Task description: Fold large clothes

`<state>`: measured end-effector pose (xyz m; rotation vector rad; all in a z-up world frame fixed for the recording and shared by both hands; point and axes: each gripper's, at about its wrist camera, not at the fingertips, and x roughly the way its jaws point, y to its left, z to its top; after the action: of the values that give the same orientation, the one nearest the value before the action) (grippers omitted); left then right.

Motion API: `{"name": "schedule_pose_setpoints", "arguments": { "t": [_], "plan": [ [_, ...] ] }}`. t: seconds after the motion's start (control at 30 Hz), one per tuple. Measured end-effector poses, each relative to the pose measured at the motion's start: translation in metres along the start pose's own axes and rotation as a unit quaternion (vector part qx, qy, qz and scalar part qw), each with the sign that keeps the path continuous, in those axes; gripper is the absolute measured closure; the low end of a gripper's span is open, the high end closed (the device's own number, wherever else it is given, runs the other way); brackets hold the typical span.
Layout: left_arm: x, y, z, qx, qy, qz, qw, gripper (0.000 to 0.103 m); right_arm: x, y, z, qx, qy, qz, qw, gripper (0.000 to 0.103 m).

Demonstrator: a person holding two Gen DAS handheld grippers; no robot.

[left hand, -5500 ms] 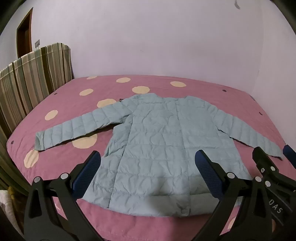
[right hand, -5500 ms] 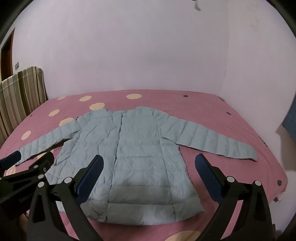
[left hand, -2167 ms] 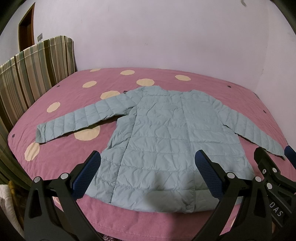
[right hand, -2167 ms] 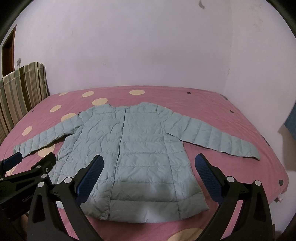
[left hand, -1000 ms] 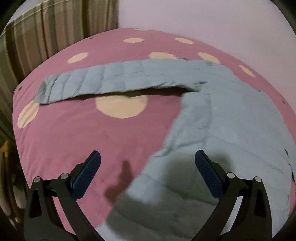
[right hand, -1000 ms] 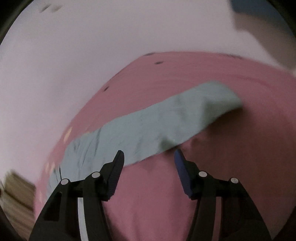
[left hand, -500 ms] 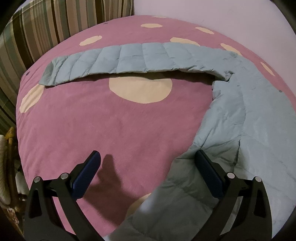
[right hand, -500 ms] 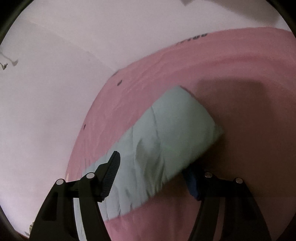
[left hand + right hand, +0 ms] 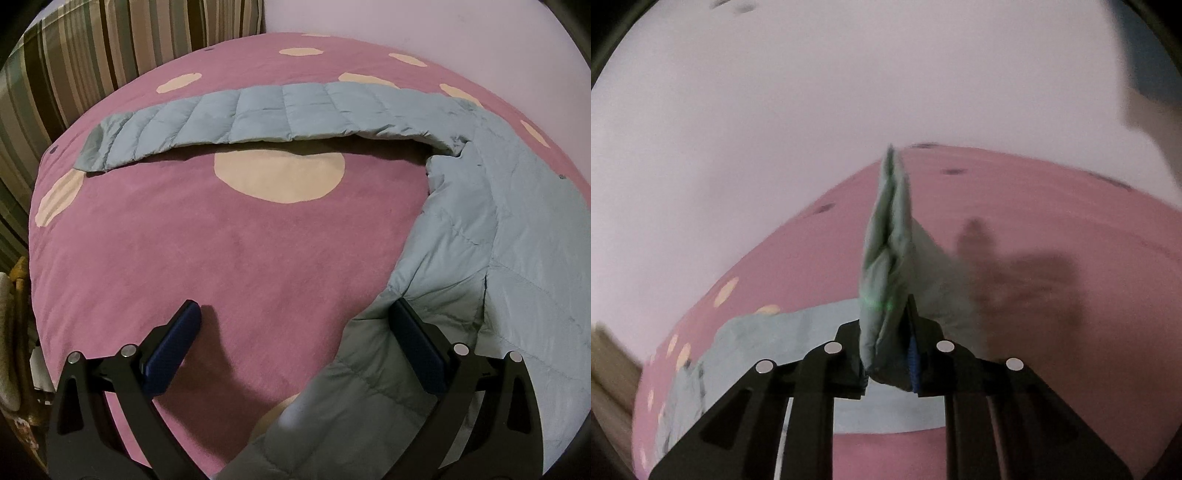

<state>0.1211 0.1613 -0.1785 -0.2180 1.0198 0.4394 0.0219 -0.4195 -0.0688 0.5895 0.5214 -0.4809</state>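
A pale blue-green quilted jacket lies flat on the pink bed, its left sleeve stretched out to the left. My left gripper is open low over the bed, its right finger at the jacket's lower left hem edge and its left finger over bare bedspread. My right gripper is shut on the cuff end of the jacket's right sleeve and holds it lifted off the bed, the cuff standing up between the fingers. The rest of the jacket trails away to the lower left in that view.
The bed has a pink bedspread with cream dots. A striped headboard or cushion stands at the far left. A pale wall runs behind the bed. Clutter sits beside the bed's left edge.
My right gripper has closed on the right sleeve's cuff and lifted it off the bed. My left gripper has moved lower and closer to the hem's left edge, still open.
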Motion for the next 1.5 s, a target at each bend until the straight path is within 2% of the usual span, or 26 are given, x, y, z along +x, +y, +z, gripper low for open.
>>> {"name": "schedule_pose_setpoints", "arguments": {
  "t": [0.17, 0.3, 0.4, 0.5, 0.57, 0.73, 0.93, 1.07, 1.17, 1.23, 1.33, 1.37, 1.43, 1.5],
  "plan": [
    [0.0, 0.002, -0.002, -0.003, -0.004, -0.006, 1.0, 0.002, 0.014, 0.118, -0.02, -0.097, 0.021, 0.073, 0.992, 0.087],
    [0.0, 0.001, -0.003, -0.004, -0.008, -0.007, 0.9999, 0.002, 0.037, 0.207, -0.055, -0.175, 0.047, 0.114, 0.977, 0.087],
    [0.0, 0.0, -0.004, -0.003, -0.011, -0.007, 0.9999, 0.002, 0.053, 0.256, -0.08, -0.224, 0.071, 0.131, 0.963, 0.087],
    [0.0, 0.001, -0.004, -0.005, -0.012, -0.009, 0.9999, 0.002, 0.067, 0.299, -0.113, -0.273, 0.095, 0.14, 0.947, 0.087],
    [0.0, 0.0, -0.005, -0.006, -0.014, -0.01, 0.9998, 0.002, 0.073, 0.303, -0.131, -0.301, 0.107, 0.14, 0.937, 0.087],
    [0.001, 0.0, -0.005, -0.006, -0.017, -0.01, 0.9998, 0.002, 0.092, 0.356, -0.185, -0.368, 0.139, 0.14, 0.909, 0.087],
    [0.001, -0.001, -0.005, -0.006, -0.019, -0.008, 0.9998, 0.002, 0.088, 0.375, -0.225, -0.419, 0.164, 0.147, 0.881, 0.087],
    [0.001, 0.0, -0.004, -0.006, -0.02, -0.009, 0.9998, 0.002, 0.082, 0.373, -0.244, -0.451, 0.185, 0.15, 0.86, 0.084],
    [0.001, -0.001, -0.004, -0.005, -0.02, -0.008, 0.9997, 0.002, 0.075, 0.37, -0.249, -0.46, 0.195, 0.161, 0.851, 0.067],
    [0.001, 0.0, -0.004, -0.005, -0.021, -0.007, 0.9997, 0.002, 0.066, 0.368, -0.247, -0.446, 0.214, 0.195, 0.847, 0.048],
    [0.001, 0.0, -0.005, -0.005, -0.021, -0.007, 0.9997, 0.002, 0.043, 0.359, -0.238, -0.424, 0.239, 0.259, 0.834, 0.046],
    [0.001, 0.0, -0.004, -0.005, -0.021, -0.007, 0.9997, 0.002, 0.032, 0.354, -0.232, -0.418, 0.238, 0.273, 0.833, 0.046],
    [0.001, 0.0, -0.005, -0.005, -0.021, -0.007, 0.9997, 0.002, 0.019, 0.34, -0.214, -0.4, 0.221, 0.286, 0.842, 0.046],
    [0.001, 0.0, -0.004, -0.005, -0.022, -0.007, 0.9997, 0.002, 0.014, 0.314, -0.182, -0.362, 0.202, 0.28, 0.866, 0.046]
  ]
}}
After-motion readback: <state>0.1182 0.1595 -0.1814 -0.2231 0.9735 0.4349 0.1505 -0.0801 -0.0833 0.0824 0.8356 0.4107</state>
